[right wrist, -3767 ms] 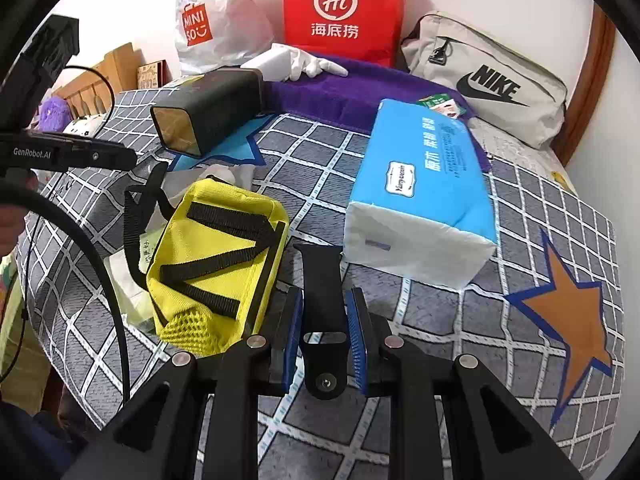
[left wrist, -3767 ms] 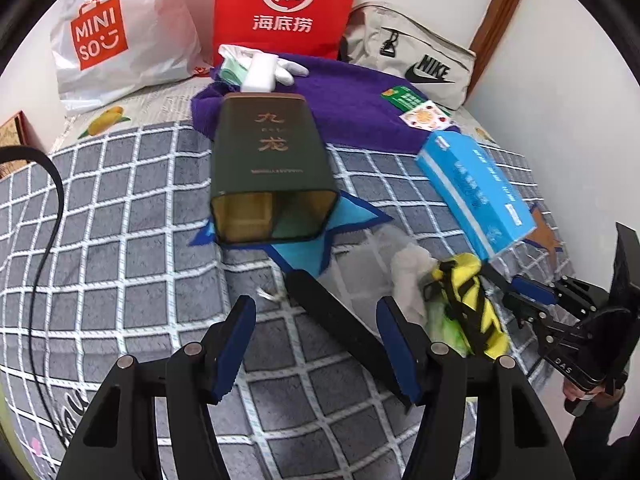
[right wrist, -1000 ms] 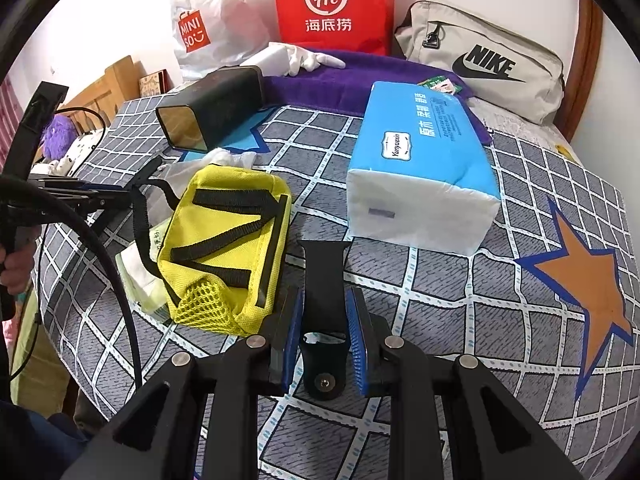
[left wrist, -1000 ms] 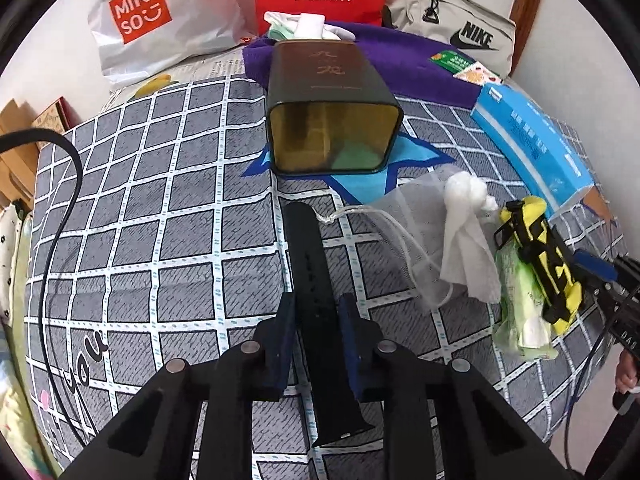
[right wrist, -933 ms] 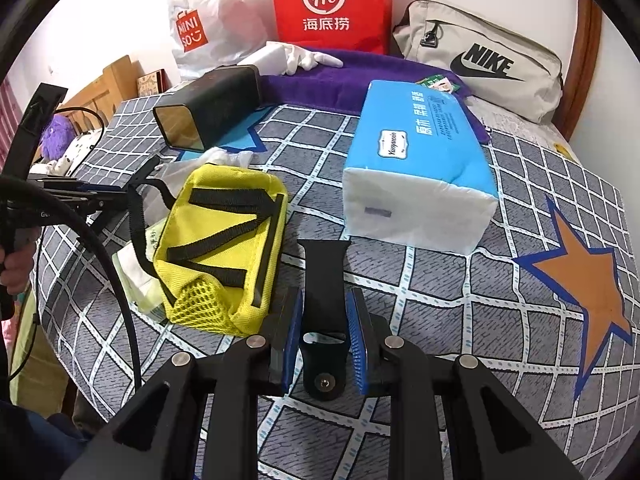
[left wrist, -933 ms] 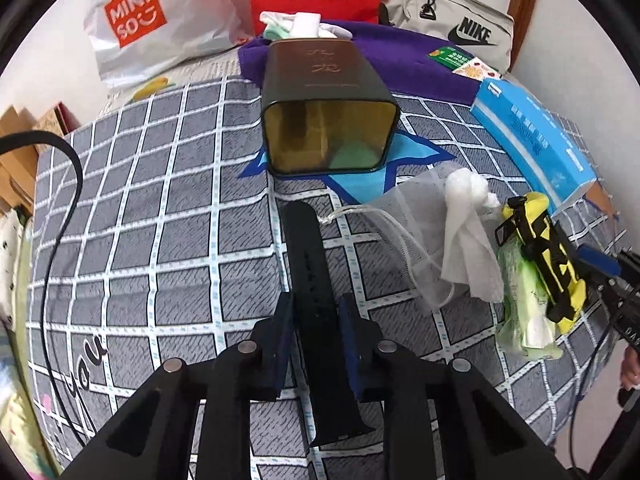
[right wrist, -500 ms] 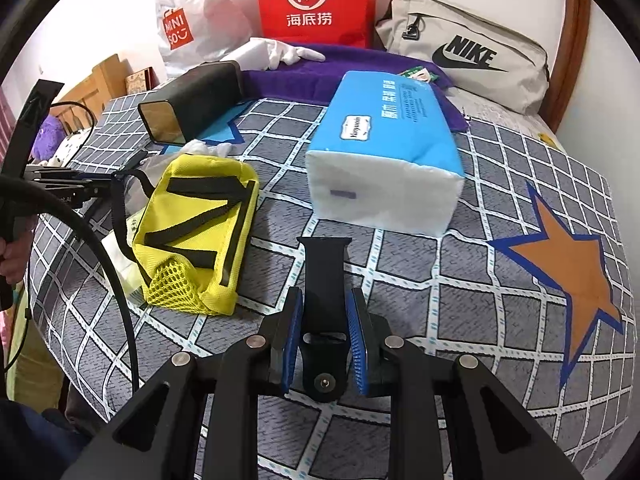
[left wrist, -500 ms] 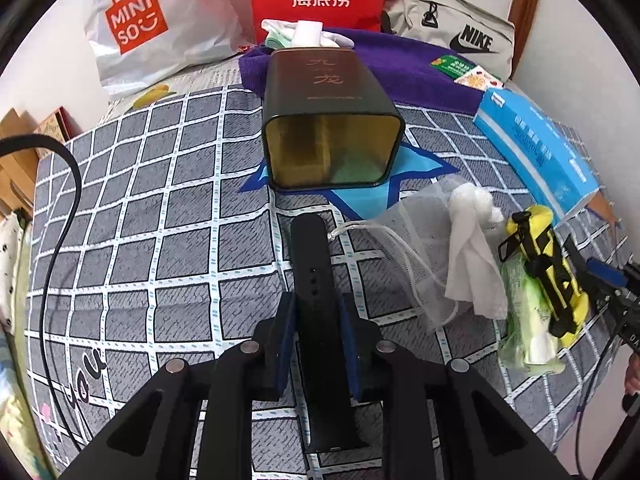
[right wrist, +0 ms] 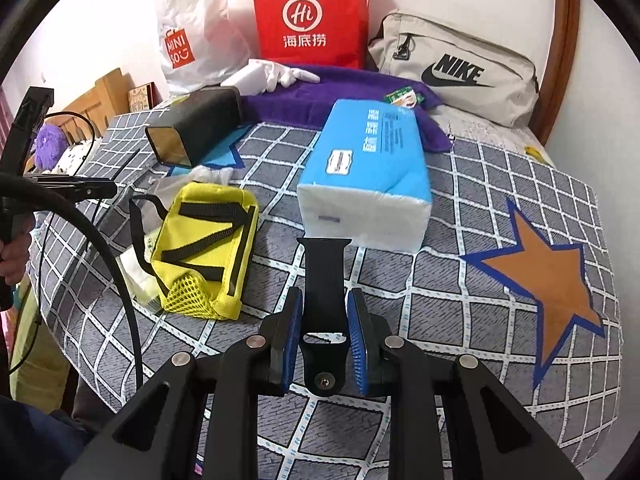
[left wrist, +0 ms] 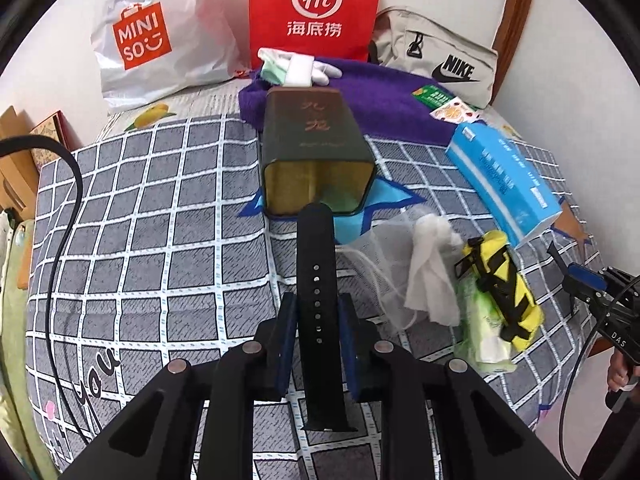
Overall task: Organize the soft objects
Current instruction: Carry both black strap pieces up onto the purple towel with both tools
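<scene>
On a bed [left wrist: 120,208] spread with a grey checked quilt, I hold one half of a black rubber watch strap in each tool. My left tool [left wrist: 316,320] is clamped across the long black perforated strap half [left wrist: 318,272], which stands clear of the quilt and points its rounded tip at the open mouth of the dark green rectangular tin [left wrist: 316,160] lying on its side at the far centre. My right tool [right wrist: 323,332] is pinched on the short black strap half with the buckle slot [right wrist: 323,280], just near of the blue-wrapped pack of tissues [right wrist: 372,168].

To the left of the right tool lies a yellow fabric pouch with black webbing straps [right wrist: 204,240]; a crumpled white tissue [left wrist: 432,272] rests on a clear mesh drawstring bag [left wrist: 388,248] between pouch and tin.

Both strap pieces look light, flexible and slightly grippy, likely to droop beyond the pads. A hold near mid-length, flat faces against the pads, seems best for steering a tip into the tin.
</scene>
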A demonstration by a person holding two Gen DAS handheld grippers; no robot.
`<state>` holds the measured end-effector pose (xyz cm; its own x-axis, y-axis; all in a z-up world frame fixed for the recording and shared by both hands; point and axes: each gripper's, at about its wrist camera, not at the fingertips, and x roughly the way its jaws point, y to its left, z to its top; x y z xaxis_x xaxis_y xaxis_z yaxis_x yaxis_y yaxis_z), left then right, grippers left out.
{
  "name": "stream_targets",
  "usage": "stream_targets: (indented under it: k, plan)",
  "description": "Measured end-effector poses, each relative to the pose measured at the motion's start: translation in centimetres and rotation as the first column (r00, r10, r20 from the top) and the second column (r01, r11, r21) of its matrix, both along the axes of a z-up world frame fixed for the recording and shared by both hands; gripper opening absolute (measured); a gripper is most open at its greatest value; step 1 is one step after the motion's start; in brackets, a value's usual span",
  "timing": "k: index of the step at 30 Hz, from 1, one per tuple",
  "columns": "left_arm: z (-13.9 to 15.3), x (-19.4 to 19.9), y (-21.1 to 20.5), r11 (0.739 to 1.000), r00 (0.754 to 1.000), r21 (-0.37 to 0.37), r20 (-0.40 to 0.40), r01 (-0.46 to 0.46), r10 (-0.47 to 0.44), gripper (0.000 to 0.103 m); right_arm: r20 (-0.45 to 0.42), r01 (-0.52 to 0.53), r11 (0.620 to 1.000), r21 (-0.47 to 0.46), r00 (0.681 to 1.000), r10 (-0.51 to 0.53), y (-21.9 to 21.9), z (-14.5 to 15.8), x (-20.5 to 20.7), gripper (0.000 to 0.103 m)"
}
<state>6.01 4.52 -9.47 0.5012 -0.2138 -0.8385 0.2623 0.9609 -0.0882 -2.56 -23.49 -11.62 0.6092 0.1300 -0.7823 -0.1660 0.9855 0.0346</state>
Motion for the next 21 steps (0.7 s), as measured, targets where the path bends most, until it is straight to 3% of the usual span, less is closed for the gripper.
stream_targets:
  k: [7, 13, 21]
  plan:
    - [-0.1, 0.6, -0.1, 1.000, 1.000, 0.000, 0.001, 0.010, -0.010, 0.020, 0.025, -0.015, 1.000, 0.004, 1.000, 0.014, 0.3, 1.1, -0.2, 0.023]
    - [-3.4, 1.7, 0.1, 1.000, 0.996, 0.016, -0.090, -0.005, 0.007, 0.022, 0.019, -0.017, 1.000, 0.008, 1.000, 0.017, 0.4, 1.0, -0.1, 0.023]
    - [-3.8, 1.7, -0.8, 0.998, 0.998, 0.058, -0.070, 0.005, -0.001, 0.023, 0.003, -0.016, 1.000, 0.003, 1.000, 0.016, 0.3, 0.5, 0.1, 0.023]
